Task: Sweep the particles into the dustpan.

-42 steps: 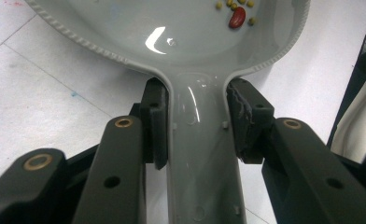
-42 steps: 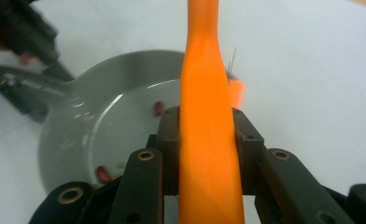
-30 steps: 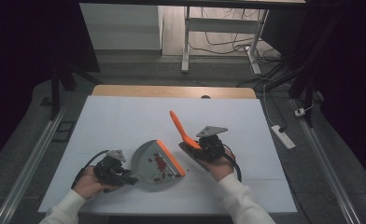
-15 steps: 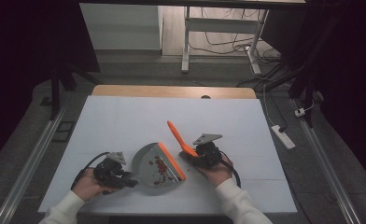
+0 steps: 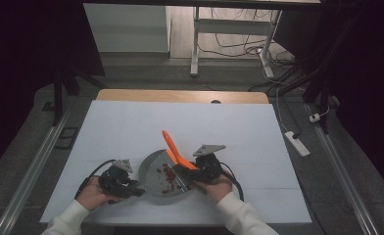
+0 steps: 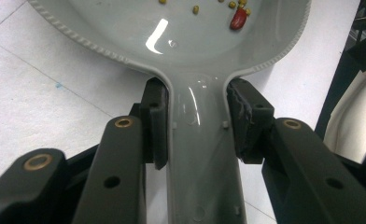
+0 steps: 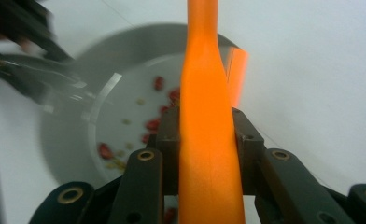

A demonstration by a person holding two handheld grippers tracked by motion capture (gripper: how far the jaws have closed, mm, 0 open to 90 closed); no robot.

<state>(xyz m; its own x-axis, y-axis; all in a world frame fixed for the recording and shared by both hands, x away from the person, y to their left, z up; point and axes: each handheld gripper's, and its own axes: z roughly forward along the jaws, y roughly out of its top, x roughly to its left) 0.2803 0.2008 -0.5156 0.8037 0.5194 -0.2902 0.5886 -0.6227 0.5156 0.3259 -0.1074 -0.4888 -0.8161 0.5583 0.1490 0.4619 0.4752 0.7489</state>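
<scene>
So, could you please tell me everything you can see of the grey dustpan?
The grey dustpan looks like glossy plastic, with a rounded pan, a ribbed rim and a flat handle. It lies on the white table. The left gripper clamps its handle from both sides. Red and yellowish beans are scattered inside. The orange brush, held by the right gripper, reaches over its right side.

place: we read a lab recording bay | white-covered table (image 5: 131, 127) at centre | loose cables (image 5: 239, 46) on floor at 12 | power strip (image 5: 296, 143) at 3 | dark surround
</scene>
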